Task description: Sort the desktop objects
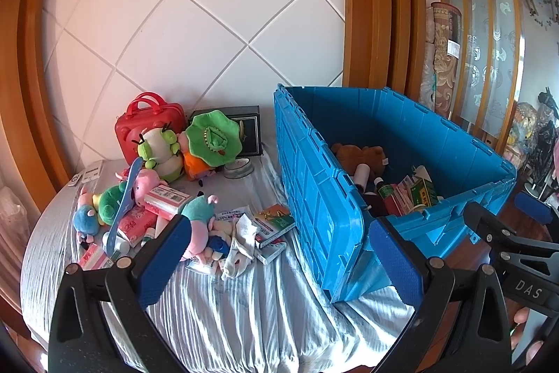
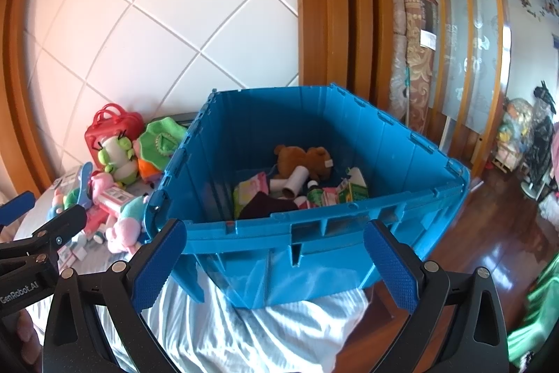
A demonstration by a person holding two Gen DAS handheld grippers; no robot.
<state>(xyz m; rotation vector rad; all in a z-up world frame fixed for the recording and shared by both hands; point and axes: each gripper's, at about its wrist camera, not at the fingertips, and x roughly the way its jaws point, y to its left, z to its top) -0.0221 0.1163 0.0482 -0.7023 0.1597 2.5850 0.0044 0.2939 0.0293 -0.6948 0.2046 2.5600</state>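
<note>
Big blue crate (image 2: 314,233) on the cloth-covered table (image 1: 244,320), open-topped to take sorted things, already holding a brown teddy (image 2: 302,156), a cardboard tube (image 2: 293,184) and some boxes. Left of the crate, an unsorted heap: red case (image 1: 146,124), green plush (image 1: 213,138), white sock (image 1: 241,243), probably next for collection. Left gripper (image 1: 279,254) and right gripper (image 2: 276,263) both spread wide and empty, held back, seemingly between picks.

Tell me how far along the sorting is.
Partly done: the blue bin already holds a brown teddy bear, a cardboard tube and some boxes. Both the left gripper and the right gripper are open and empty. A pile of plush toys and packets waits on the table.
</note>
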